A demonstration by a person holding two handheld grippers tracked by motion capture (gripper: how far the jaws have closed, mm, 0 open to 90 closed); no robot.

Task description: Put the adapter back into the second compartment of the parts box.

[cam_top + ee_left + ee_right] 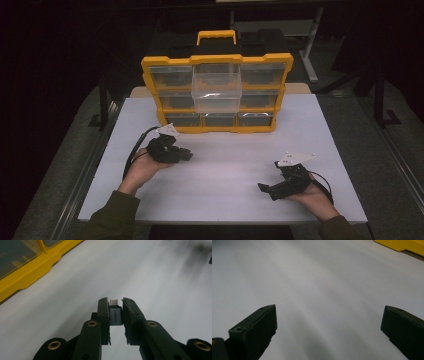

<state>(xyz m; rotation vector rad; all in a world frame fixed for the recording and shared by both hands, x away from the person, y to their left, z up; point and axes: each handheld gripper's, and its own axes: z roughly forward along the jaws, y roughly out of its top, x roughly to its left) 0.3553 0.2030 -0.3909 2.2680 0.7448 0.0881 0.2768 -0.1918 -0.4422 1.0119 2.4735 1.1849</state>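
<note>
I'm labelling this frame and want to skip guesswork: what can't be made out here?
- Drawer contents of the yellow organizer: high view, too dim and small behind the clear fronts.
- The small grey adapter in the left claw: left gripper view, its sides and rear hidden by the jaws; in the high view too small.
- The right claw, jaws wide apart: right gripper view, their bases cut off by the bottom edge.

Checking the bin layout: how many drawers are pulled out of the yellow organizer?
1: the clear drawer sticks out from the organizer at the centre column, upper rows. The other drawers sit flush; the back isn't visible.
</note>
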